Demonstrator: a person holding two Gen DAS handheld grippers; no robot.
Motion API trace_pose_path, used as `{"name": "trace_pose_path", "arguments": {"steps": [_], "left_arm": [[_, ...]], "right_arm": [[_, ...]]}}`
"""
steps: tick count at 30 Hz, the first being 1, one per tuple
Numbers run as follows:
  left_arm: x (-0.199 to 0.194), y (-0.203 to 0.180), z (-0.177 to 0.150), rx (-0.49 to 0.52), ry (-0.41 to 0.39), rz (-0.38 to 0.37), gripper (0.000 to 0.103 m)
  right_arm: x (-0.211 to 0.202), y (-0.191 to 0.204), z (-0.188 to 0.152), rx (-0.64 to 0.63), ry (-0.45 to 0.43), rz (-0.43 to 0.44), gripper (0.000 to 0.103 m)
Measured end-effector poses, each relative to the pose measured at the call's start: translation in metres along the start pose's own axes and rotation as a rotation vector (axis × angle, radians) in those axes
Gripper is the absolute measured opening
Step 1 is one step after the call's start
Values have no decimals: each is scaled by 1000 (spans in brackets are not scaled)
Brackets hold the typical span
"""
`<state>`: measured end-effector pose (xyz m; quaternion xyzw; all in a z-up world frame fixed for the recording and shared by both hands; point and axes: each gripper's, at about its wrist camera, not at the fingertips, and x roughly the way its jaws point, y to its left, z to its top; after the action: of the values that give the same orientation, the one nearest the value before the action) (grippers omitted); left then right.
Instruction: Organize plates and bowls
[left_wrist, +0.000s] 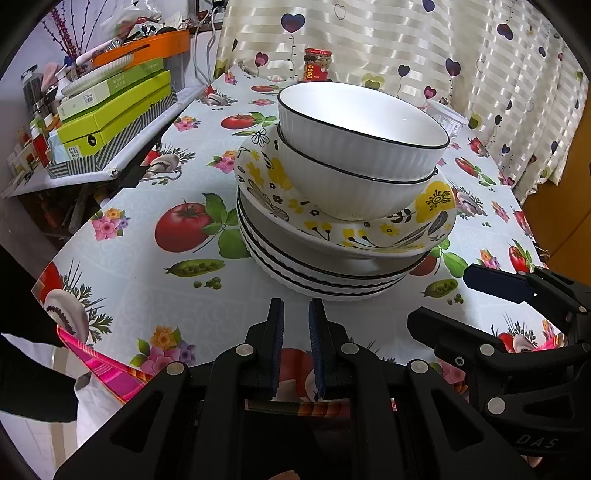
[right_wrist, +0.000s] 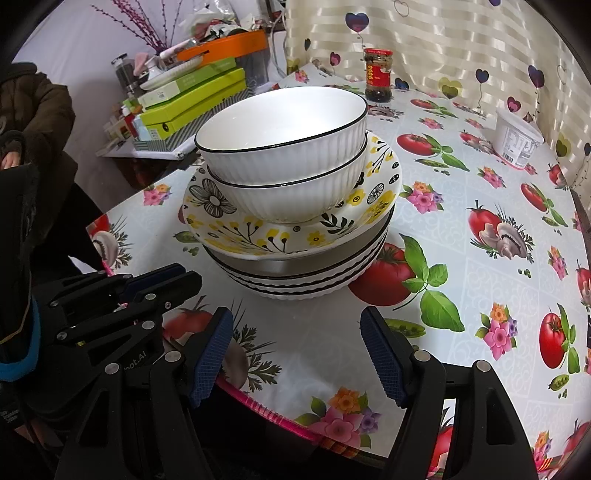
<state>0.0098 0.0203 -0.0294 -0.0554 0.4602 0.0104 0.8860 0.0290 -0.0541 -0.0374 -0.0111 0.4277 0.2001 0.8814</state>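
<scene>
In the middle of the table stands one stack: a white ribbed top bowl (left_wrist: 365, 122) (right_wrist: 284, 125) with a black rim is nested in a second like bowl (left_wrist: 332, 184) (right_wrist: 291, 195). Both rest on a yellow floral plate (left_wrist: 369, 229) (right_wrist: 258, 232), which lies on several black-rimmed white plates (left_wrist: 317, 280) (right_wrist: 306, 277). My left gripper (left_wrist: 296, 314) (right_wrist: 184, 275) hovers just in front of the stack, shut with nothing between its pads. My right gripper (right_wrist: 295, 317) (left_wrist: 439, 295) is beside it on the right, open and empty, short of the plates.
A red-lidded sauce jar (left_wrist: 317, 64) (right_wrist: 377, 75) and a white plastic tub (right_wrist: 517, 142) stand at the back by the curtain. A side shelf with green boxes (left_wrist: 110, 107) is at the left. A person's brown sleeve (right_wrist: 33, 110) shows at far left.
</scene>
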Motion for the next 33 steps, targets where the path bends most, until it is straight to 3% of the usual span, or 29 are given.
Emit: {"name": "trace_pose_path", "arguments": {"steps": [33], "left_arm": [[-1, 0, 2, -1, -10, 1, 14]], "right_arm": [[-2, 0, 4, -4, -15, -3, 72]]}}
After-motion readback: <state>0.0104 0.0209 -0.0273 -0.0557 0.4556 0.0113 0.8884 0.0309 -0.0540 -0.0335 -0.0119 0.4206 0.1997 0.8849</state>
